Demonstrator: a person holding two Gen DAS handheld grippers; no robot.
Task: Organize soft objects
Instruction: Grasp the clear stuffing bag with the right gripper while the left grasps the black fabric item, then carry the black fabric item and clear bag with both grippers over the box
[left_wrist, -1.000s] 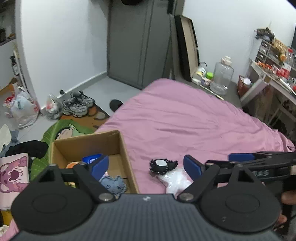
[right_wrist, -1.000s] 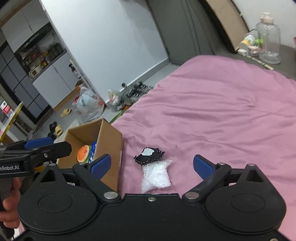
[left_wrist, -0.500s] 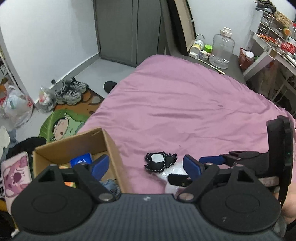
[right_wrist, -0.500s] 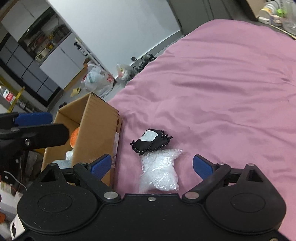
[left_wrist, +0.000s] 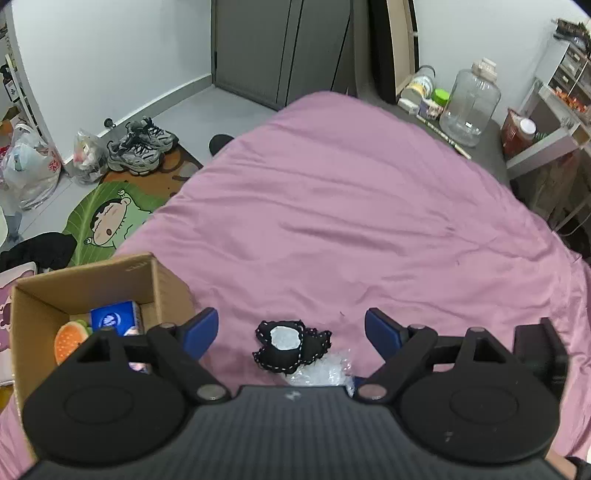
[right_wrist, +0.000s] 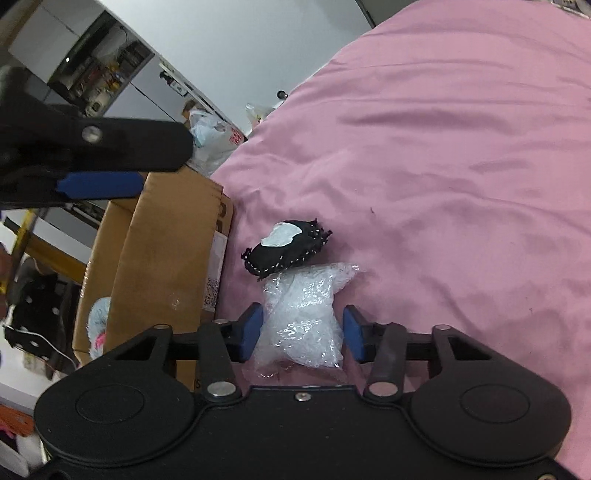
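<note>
A clear plastic bag of white stuffing lies on the pink bedspread. My right gripper straddles it; its jaws are closing and both blue pads touch the bag's sides. A black plush with a white patch rests against the bag's far end. In the left wrist view my left gripper hangs open just above that black plush, nothing between its fingers. The bag peeks out behind it. An open cardboard box stands at the bed's left edge.
The box holds a blue pack and an orange-slice plush. On the floor lie sneakers, plastic bags and a cartoon rug. A large clear jar stands beyond the bed.
My right gripper came down over the plastic bag and its wide jaws narrowed onto it. My left gripper shifted from the box side to over the black plush, staying open.
</note>
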